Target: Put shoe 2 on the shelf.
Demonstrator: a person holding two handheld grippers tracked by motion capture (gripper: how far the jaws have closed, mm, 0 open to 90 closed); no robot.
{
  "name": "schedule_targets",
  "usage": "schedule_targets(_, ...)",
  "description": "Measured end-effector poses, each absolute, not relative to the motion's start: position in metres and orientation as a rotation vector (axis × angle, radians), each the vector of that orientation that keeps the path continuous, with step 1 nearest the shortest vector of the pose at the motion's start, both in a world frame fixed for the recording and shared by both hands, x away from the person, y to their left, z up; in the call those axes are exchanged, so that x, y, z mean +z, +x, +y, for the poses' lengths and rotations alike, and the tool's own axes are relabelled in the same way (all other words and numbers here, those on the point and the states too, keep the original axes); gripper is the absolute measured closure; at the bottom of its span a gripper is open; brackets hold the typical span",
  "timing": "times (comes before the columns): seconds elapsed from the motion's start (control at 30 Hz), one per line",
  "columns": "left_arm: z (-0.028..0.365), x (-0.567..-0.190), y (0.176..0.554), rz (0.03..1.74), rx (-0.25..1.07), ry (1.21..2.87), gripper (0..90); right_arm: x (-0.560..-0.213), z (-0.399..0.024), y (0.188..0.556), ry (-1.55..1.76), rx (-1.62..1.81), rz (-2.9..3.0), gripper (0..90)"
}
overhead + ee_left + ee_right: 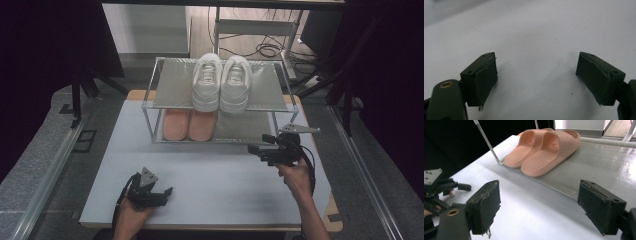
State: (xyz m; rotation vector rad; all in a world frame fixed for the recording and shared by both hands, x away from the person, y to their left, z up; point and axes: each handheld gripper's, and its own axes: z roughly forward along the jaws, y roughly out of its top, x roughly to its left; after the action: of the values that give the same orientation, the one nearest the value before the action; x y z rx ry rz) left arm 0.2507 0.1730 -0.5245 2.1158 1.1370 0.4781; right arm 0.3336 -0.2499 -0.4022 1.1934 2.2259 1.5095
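A pair of white sneakers [220, 82] stands on the top shelf of a two-tier metal rack [172, 85]. On its lower shelf [599, 162] lies a pair of peach slippers [189, 124] [544, 147], toes toward me. My right gripper [257, 143] [539, 205] hovers in front of the rack's right half, jaws open and pointing left, nothing between them. My left gripper [165, 195] [536, 75] rests low at the table's near left, jaws wide open over bare tabletop, holding nothing. It also shows at the left of the right gripper view [456, 188].
The white table [210, 175] has the rack at its far side. Metal rails [55, 165] run along both sides on the floor. Cables and a frame stand [260, 30] lie beyond the rack.
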Motion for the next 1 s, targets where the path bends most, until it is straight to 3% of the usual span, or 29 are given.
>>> schedule_targets(1.0, 0.173, -0.524, 0.25, 1.136, 0.483, 2.119, 17.1, -0.439, -0.286, 0.293, 1.125, 1.275, 2.301, 13.4)
